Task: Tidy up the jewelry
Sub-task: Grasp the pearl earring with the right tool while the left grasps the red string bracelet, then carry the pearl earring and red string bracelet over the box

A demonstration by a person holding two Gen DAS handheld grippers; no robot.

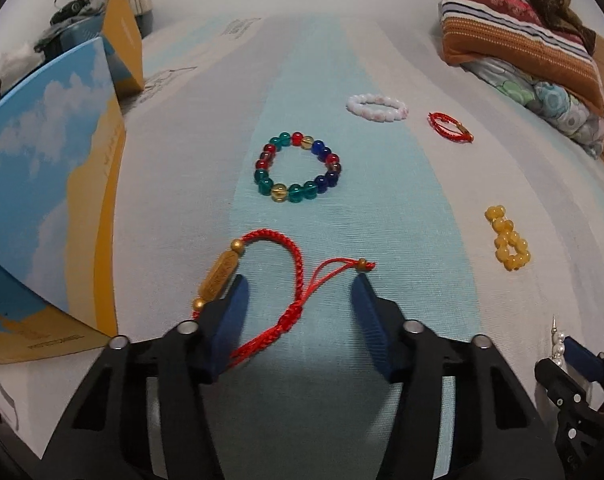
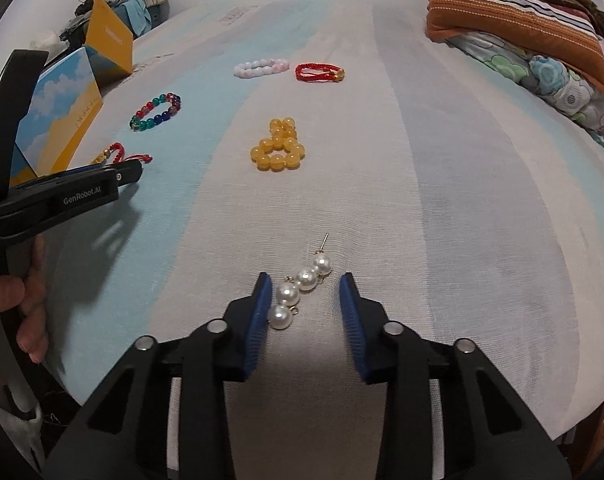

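My left gripper (image 1: 300, 284) is open low over the bed, its fingers on either side of a red braided cord bracelet (image 1: 286, 276) with a gold charm. My right gripper (image 2: 303, 280) is open around a pearl drop earring (image 2: 302, 292) lying on the sheet. Ahead lie a multicoloured glass bead bracelet (image 1: 298, 167), a white-pink bead bracelet (image 1: 377, 107), a small red cord bracelet (image 1: 449, 127) and a yellow bead bracelet (image 1: 507, 238). The open blue-and-yellow gift box (image 1: 50, 184) stands at the left.
The striped bed sheet (image 1: 401, 200) carries everything. Folded blankets and a striped pillow (image 1: 517, 28) are stacked at the far right. Clutter sits by the wall at the far left (image 1: 68, 12). The left gripper (image 2: 62, 196) and the hand holding it show in the right wrist view.
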